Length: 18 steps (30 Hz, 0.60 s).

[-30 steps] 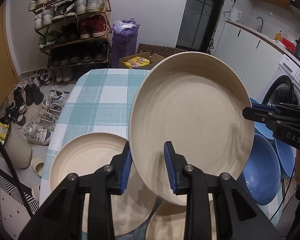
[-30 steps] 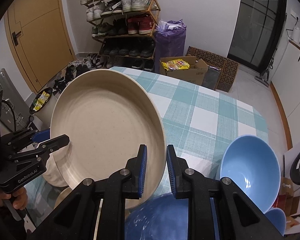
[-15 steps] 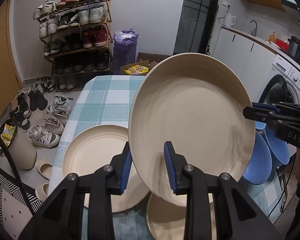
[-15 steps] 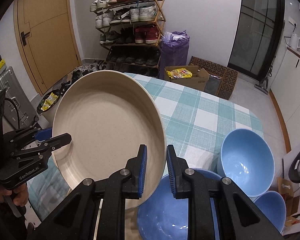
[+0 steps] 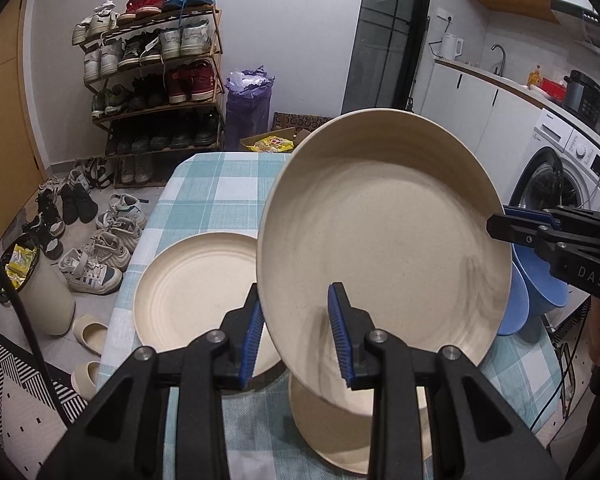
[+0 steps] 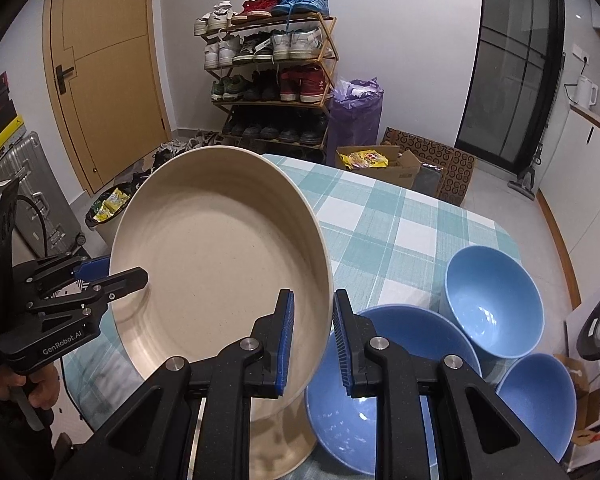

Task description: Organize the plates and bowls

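Both claws pinch one beige plate held tilted above the table — left claw on its near rim, right claw on the opposite rim; blue bowls sit right of the right claw.

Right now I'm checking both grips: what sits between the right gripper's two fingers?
The rim of the raised beige plate sits between the right gripper fingers, clearest in the right wrist view.

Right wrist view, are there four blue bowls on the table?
No, only three blue bowls show: a large one nearest, one behind it, and one at the right.
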Motion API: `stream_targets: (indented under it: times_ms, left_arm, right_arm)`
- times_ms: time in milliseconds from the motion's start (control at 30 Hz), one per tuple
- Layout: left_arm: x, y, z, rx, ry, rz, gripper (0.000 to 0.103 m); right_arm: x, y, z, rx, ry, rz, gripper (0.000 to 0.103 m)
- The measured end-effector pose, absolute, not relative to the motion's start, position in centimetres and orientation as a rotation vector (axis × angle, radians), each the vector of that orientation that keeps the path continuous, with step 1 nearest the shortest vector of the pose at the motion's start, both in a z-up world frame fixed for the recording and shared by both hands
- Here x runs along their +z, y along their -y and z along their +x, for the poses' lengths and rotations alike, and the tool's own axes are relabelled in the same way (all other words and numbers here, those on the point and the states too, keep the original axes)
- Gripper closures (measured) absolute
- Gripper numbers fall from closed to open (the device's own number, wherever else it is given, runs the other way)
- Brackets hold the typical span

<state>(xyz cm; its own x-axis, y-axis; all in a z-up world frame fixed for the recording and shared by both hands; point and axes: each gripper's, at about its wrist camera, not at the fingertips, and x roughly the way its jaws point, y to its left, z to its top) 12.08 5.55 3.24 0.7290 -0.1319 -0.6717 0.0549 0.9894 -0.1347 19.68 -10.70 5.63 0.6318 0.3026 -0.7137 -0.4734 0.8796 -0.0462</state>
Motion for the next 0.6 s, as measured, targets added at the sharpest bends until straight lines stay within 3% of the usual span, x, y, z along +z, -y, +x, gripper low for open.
stream_targets:
  times_ms: [600]
  left_arm:
    - [1.6, -5.2, 9.4, -0.101, -0.759, -0.100, 0.073]
  right_arm:
    - [3.6, 11.3, 16.9, 0.478, -0.769, -0.200, 0.083]
